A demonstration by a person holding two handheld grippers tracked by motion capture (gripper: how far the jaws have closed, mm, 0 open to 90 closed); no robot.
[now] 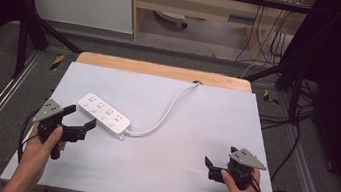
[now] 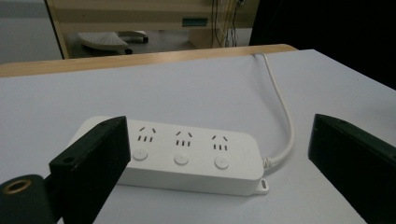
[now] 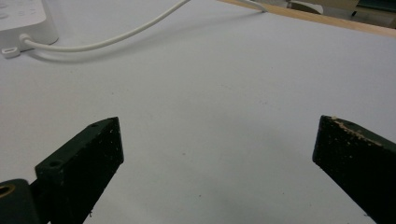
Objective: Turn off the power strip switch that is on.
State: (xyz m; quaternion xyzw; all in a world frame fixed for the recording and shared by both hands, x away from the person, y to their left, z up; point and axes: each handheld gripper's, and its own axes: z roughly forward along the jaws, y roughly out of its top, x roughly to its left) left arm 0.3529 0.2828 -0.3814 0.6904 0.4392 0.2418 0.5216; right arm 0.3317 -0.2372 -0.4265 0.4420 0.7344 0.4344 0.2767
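A white power strip with several sockets and round buttons lies flat on the left half of the grey table top. Its white cable curves away to the table's far edge. My left gripper stands open just in front of the strip's near side, with nothing held. In the left gripper view the power strip lies ahead between the two spread jaws of the left gripper, and the cable runs off to the right. My right gripper rests open over bare table at the near right.
In the right gripper view the strip's end and cable lie far off at the top left, beyond the open right gripper. A wooden strip borders the table's far edge. Black frame bars and floor cables surround the table.
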